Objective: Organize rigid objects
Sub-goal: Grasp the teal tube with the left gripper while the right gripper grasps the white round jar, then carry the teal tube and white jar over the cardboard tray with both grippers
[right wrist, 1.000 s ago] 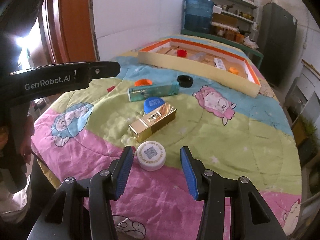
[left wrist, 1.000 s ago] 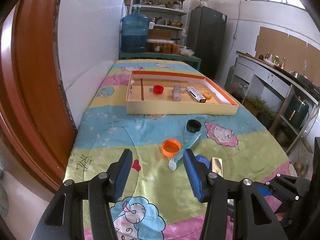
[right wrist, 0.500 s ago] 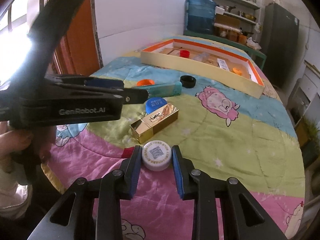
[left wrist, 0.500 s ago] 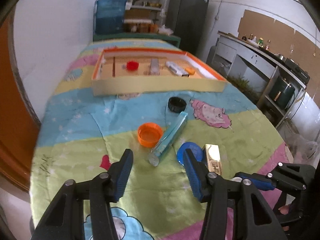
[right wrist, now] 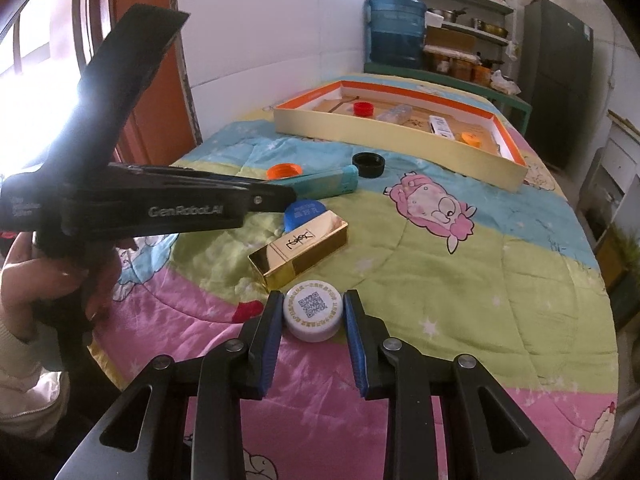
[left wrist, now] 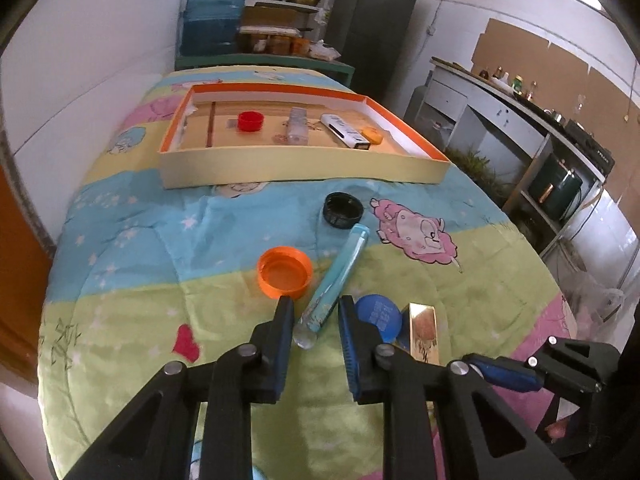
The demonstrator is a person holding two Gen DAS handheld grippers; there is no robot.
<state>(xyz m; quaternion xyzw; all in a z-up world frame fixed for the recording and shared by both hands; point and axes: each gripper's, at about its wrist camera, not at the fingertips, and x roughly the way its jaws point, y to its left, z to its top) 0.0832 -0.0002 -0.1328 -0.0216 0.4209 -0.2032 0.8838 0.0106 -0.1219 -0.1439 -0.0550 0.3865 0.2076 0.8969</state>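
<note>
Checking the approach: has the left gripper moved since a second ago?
Yes. The left gripper has come forward and down toward the teal tube, whose near end now lies between its closing jaws.

R gripper [right wrist: 313, 314] clamped on white QR cap [right wrist: 312, 311]; gold box [right wrist: 299, 247] just behind.

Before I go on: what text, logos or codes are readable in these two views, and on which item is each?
"GenRobot.AI": side of the black left gripper.
"YSL" monogram: shiny gold rectangular box.
QR code with a ring of small print: white round cap, too small to read.
Blue round lid: print blurred.
Teal tube and white box in the tray: print unreadable.
</note>
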